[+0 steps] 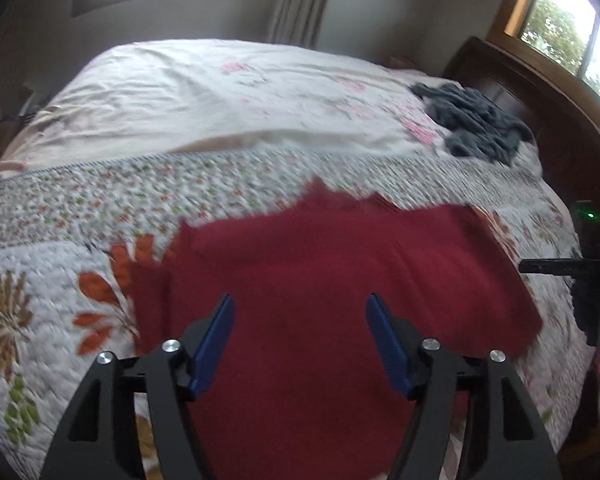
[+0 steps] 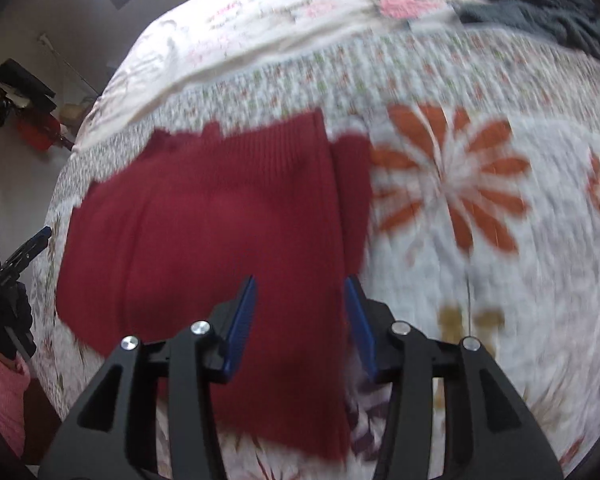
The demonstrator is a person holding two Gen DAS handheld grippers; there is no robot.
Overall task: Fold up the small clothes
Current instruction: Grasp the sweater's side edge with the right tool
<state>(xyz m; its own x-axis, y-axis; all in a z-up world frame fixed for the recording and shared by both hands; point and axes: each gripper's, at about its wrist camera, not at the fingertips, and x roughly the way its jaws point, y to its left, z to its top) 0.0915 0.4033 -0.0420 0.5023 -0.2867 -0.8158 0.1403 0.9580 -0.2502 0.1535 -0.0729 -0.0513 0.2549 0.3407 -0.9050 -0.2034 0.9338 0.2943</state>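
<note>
Quilted floral bedspread [image 1: 100, 220] under ribbed, folded red garment [image 1: 320, 280].

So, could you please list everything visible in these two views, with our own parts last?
Red garment: one, dark red ribbed knit, flat on the quilt near both grippers.
Grey garment: one, dark grey, crumpled at the bed's far right.
Quilt: one, white with orange flowers, covering the bed.
Sheet: one, cream, beyond the quilt.
Windows: two, wood-framed, on the walls.
Curtain: one, grey, in the corner.
Left gripper: black, blue jaws open.
Right gripper: black, blue jaws open.
Sleeve: pink, lower left.
</note>
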